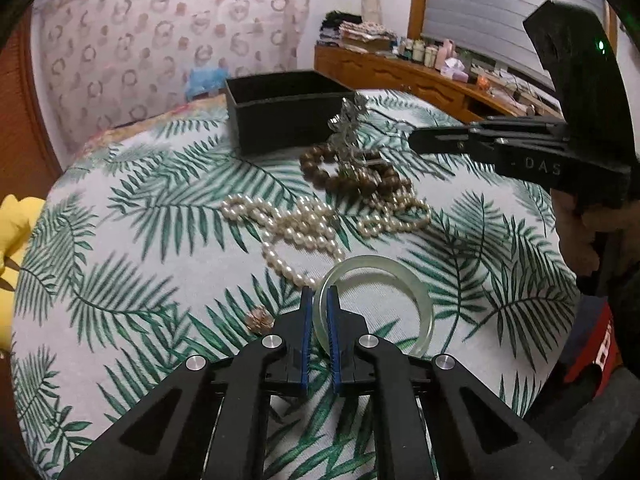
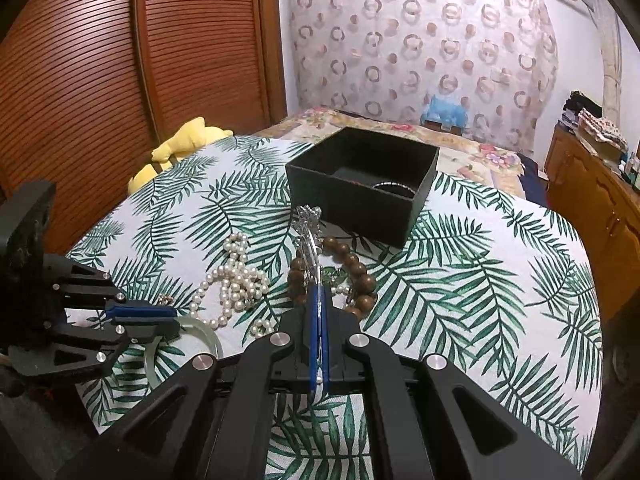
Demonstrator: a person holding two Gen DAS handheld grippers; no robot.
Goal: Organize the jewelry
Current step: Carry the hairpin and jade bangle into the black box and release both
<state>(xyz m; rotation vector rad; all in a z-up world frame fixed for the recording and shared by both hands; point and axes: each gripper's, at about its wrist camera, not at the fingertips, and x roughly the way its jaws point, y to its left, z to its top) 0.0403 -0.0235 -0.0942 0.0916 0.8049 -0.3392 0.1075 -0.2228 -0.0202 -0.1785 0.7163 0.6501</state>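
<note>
My left gripper [image 1: 319, 300] is shut on the rim of a pale green jade bangle [image 1: 400, 284] at the near edge of the table; it also shows in the right wrist view [image 2: 140, 314] with the bangle [image 2: 204, 332]. My right gripper [image 2: 319, 292] is shut on a silver crystal hair clip [image 2: 309, 236], held above a brown wooden bead bracelet [image 2: 360, 276]. In the left wrist view the clip [image 1: 348, 124] hangs over the bracelet [image 1: 352, 176], left of my right gripper [image 1: 416, 140]. A pearl necklace [image 1: 296, 224] lies in loops mid-table. A black open box [image 2: 364, 184] stands behind, holding a ring-shaped item [image 2: 394, 188].
A small copper-coloured ornament [image 1: 260, 317] lies left of my left gripper. The round table has a palm-leaf cloth [image 2: 480, 280]. A yellow plush toy [image 2: 180, 144] sits at the far left edge. A bed [image 2: 480, 152], wooden wardrobe doors [image 2: 120, 60] and a dresser [image 1: 400, 72] surround the table.
</note>
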